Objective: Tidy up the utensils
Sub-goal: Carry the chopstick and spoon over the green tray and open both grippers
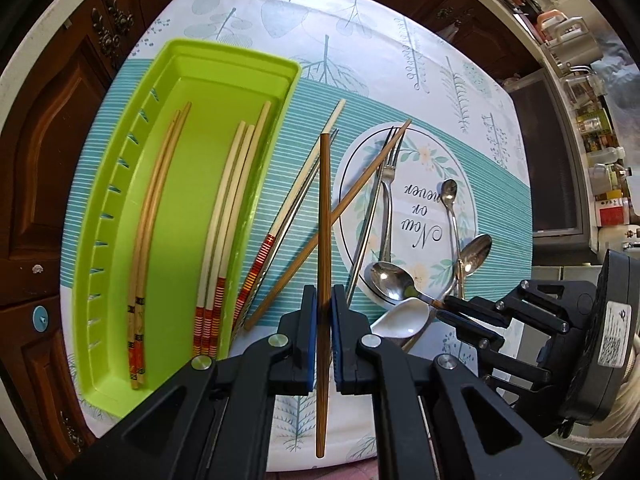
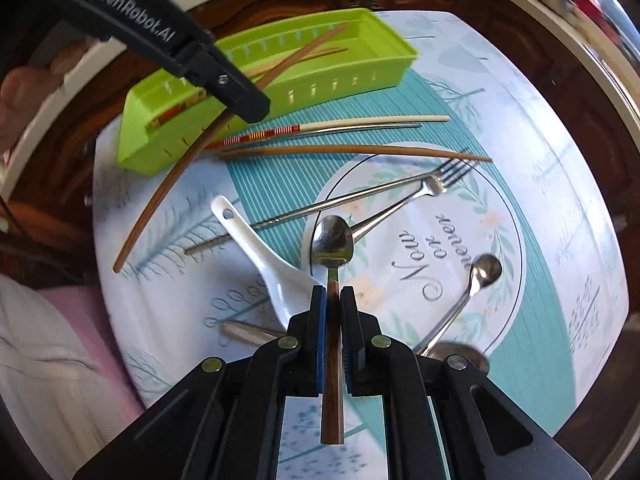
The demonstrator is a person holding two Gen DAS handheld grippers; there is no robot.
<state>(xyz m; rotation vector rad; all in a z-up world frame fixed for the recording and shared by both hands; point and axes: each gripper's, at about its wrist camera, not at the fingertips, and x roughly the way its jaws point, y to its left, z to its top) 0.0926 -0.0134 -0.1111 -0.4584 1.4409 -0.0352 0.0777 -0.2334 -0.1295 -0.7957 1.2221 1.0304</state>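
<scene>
Wooden and dark, the brown chopstick stands between the blue pads of the left gripper in the left wrist view, its jaws clenched on it about two thirds of the way down its length, so a shorter tail hangs below. It is held above the cloth, just right of the green tray. Inside that tray lie two patterned chopsticks by the slotted wall and three red-banded ones by the near wall. Right of the tray, loose on the cloth, are a matching brown chopstick, a red-banded chopstick, a fork and a white ceramic spoon.

From the right wrist view, the right gripper is clamped on the wooden handle of a steel spoon, bowl forward, raised over the table well clear of the tray, which sits at the far side.

Both held pieces look light and stiff. The chopstick is thin and smooth, so it could swivel in the pads; a hold nearer its middle would steady it. The spoon is bowl-heavy, so a grip high on the handle, near the bowl, should tip least. The ceramic spoon seems the fragile one.
</scene>
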